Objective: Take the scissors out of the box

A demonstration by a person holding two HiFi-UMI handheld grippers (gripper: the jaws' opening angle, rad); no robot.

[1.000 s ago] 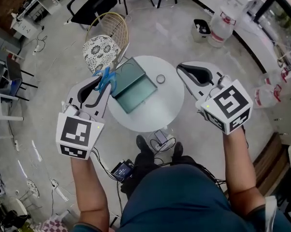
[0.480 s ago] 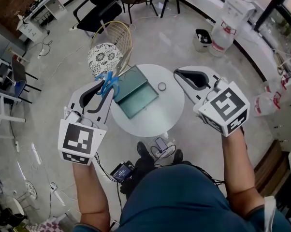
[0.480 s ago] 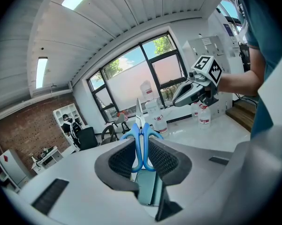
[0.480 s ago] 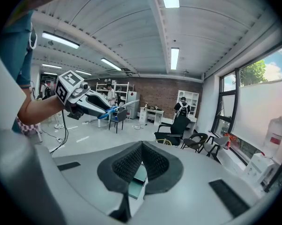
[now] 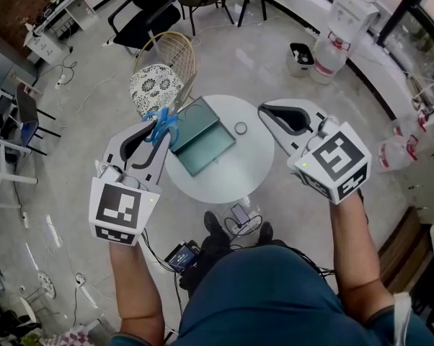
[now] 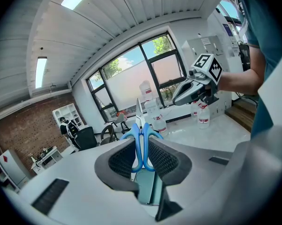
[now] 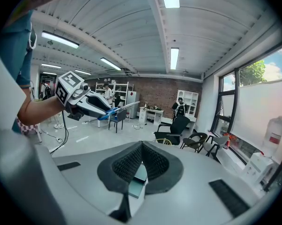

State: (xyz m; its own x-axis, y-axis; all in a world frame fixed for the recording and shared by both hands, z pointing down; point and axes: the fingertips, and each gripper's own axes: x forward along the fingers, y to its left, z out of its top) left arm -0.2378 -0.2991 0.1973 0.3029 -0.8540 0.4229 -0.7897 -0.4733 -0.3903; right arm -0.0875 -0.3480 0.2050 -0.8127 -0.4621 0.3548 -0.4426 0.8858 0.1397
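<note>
Blue-handled scissors (image 5: pixel 161 124) hang in the air above the left edge of the open teal box (image 5: pixel 202 141), blades pointing away from me. My left gripper (image 5: pixel 158 127) is shut on their handles. In the left gripper view the scissors (image 6: pixel 140 128) stand upright between the pads of the left gripper (image 6: pixel 140 141). My right gripper (image 5: pixel 262 109) hovers over the right side of the round white table (image 5: pixel 224 182), shut with nothing in it. In the right gripper view the right gripper (image 7: pixel 142 142) faces the left gripper (image 7: pixel 106 110) and the scissors (image 7: pixel 126 106).
A small ring-shaped object (image 5: pixel 241 128) lies on the table beside the box. A wicker chair with a patterned cushion (image 5: pixel 156 85) stands behind the table. Cables and a small device (image 5: pixel 181 254) lie on the floor by my feet. Water jugs (image 5: pixel 325 45) stand at the back right.
Both grippers have risen slightly, the left one carrying the scissors with it. The box has stayed on the table.
</note>
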